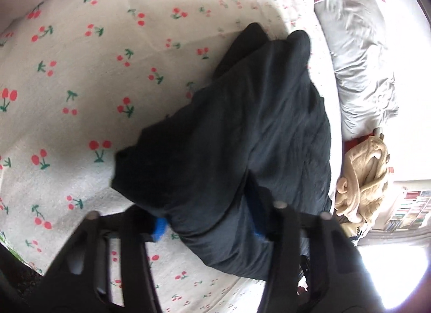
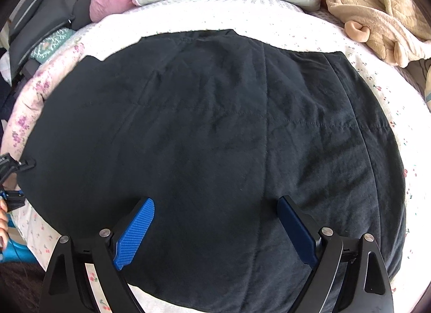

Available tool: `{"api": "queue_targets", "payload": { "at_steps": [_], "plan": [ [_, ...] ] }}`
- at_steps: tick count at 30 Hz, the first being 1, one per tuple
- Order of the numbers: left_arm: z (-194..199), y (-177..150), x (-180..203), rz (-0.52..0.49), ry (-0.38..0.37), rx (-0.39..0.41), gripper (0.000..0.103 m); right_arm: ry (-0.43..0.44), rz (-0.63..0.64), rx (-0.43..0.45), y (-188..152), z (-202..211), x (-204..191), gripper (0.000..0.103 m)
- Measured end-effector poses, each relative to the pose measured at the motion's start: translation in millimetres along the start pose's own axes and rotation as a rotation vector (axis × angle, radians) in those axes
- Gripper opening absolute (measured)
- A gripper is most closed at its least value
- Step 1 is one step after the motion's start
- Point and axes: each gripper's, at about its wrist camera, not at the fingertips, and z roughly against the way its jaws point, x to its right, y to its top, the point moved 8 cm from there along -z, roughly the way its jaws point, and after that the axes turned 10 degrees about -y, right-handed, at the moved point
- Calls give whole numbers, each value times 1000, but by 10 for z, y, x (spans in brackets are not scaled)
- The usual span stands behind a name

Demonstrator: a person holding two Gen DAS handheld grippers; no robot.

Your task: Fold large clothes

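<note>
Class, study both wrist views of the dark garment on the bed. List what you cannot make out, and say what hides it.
- Left wrist view: the left gripper pads are mostly buried in the dark garment; motion blur softens them.
- Right wrist view: the garment's near edge is hidden behind the right gripper and cut off by the frame.
- Right wrist view: the hand at the left edge is cut off.
- Garment type: unclear in either view.

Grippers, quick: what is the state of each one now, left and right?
Left gripper: closed on a fold of the black garment.
Right gripper: open, holding nothing, above the garment.
</note>
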Motion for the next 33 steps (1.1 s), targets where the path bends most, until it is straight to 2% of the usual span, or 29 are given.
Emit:
{"api": "queue_targets", "payload": {
  "at_steps": [1, 4, 11, 14, 17, 19, 22, 27, 30, 33],
  "plan": [
    [52, -3, 87, -32, -4, 14, 35, 12, -3, 8, 16, 14, -24, 94],
    [210, -32, 445, -165, -40, 66, 28, 70, -2, 40, 58, 88, -149, 94],
    [460, -355, 1530, -533, -233, 151, 21, 206, 77, 97, 68, 216, -617, 93],
    [428, -534, 1907, -630, -334, 131, 21, 313, 61, 51, 23, 102, -803, 92],
    [317, -775, 2229, -697, -424, 86, 21, 286, 76, 23, -10, -108, -863, 93],
    [267, -956, 2380, -750, -461, 46, 21, 322, 65, 1, 45, -80, -818, 93],
    [92, -1262, 2583, -840, -476, -9, 21, 387, -44, 2, 179, 16, -524, 92],
    [-332, -1834, 2726, -986, -457, -138, 21, 323, -257, 86, 406, 133, 390, 93],
    [-642, -2228, 2672, -1070, -423, -242, 22, 298, -372, 108, 424, 154, 933, 93],
    [-1009, -2611, 2489, -1109, -378, -393, 22, 282, -448, 104, 355, 139, 1295, 93]
  ]
}}
